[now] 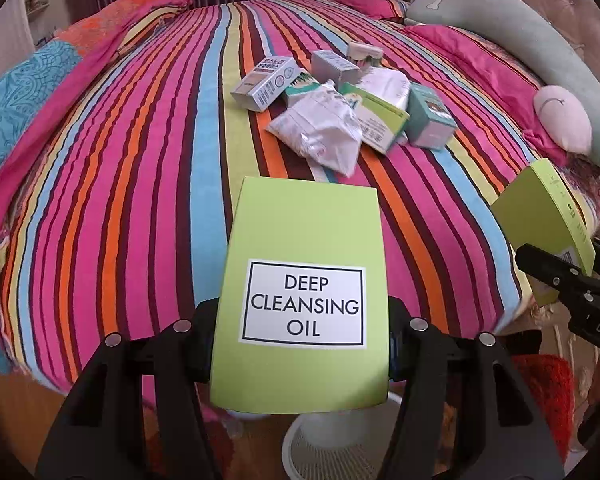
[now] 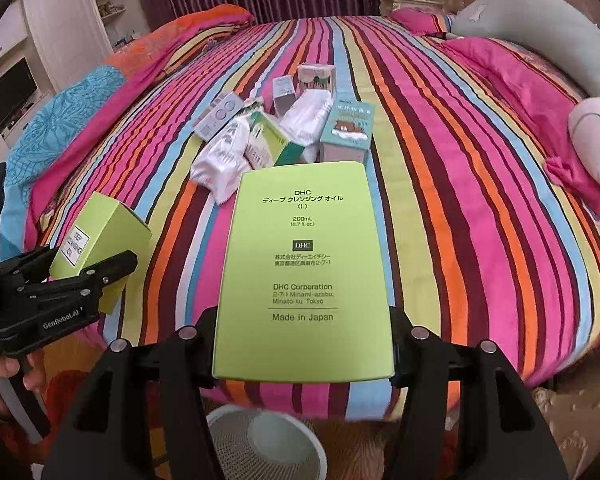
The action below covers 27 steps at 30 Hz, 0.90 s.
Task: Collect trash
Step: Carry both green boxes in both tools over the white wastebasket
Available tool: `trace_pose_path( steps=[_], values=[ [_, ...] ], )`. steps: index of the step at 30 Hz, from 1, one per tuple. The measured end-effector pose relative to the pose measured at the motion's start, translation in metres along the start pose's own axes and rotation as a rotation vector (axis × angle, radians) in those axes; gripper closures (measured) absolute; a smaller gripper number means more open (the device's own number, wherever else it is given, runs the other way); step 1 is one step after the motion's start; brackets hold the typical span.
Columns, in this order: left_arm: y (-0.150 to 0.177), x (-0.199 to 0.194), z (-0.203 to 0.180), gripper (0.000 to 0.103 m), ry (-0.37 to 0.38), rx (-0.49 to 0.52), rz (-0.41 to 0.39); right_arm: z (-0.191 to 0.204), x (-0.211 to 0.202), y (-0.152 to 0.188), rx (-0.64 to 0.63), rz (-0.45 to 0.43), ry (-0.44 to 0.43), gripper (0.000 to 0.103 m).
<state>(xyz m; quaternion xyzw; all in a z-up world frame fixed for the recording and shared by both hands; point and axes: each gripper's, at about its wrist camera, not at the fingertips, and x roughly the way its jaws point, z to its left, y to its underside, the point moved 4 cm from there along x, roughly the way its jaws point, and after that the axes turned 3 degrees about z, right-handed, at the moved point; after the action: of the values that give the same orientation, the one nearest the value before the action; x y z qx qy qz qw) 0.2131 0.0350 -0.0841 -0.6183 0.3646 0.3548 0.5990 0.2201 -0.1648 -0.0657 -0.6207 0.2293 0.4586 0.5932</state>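
Note:
My left gripper [image 1: 300, 340] is shut on a lime-green carton [image 1: 304, 236] labelled "DEEP CLEANSING OIL", held above the near edge of the bed. My right gripper [image 2: 304, 344] is shut on a second lime-green carton [image 2: 304, 240] printed with DHC text. Each view shows the other gripper off to the side: the right gripper [image 1: 548, 276] with its carton [image 1: 548, 208], the left gripper [image 2: 96, 272] with its carton [image 2: 108, 224]. A pile of small boxes and white crumpled wrappers [image 1: 340, 104] [image 2: 284, 128] lies mid-bed. A white slatted round bin [image 1: 332, 444] [image 2: 268, 440] stands on the floor below both cartons.
The bed wears a bright striped cover [image 1: 140, 200] [image 2: 460, 200]. A long grey-green plush pillow [image 1: 520, 28] and pink pillows lie along the headboard at right. A hand [image 2: 0, 372] grips the left tool. White shelving [image 2: 60, 20] stands at the far left.

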Motion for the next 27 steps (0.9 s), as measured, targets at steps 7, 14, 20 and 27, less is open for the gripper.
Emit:
trace_pose_path(
  steps=[7,14,20,27],
  values=[
    [0.044,-0.017,-0.008,0.045,0.002,0.014,0.014,0.005,-0.018,0.033,0.020,0.015,-0.014,0.048],
    [0.105,-0.027,-0.020,0.045,0.019,0.024,0.041,0.016,-0.028,0.084,0.053,0.062,-0.065,0.048],
    [0.160,-0.007,-0.028,0.045,0.033,0.009,0.140,0.027,-0.016,0.127,0.101,0.167,-0.103,0.048],
    [0.210,0.038,-0.029,0.045,0.078,-0.067,0.311,0.027,0.021,0.171,0.221,0.361,-0.190,0.048]
  ],
)
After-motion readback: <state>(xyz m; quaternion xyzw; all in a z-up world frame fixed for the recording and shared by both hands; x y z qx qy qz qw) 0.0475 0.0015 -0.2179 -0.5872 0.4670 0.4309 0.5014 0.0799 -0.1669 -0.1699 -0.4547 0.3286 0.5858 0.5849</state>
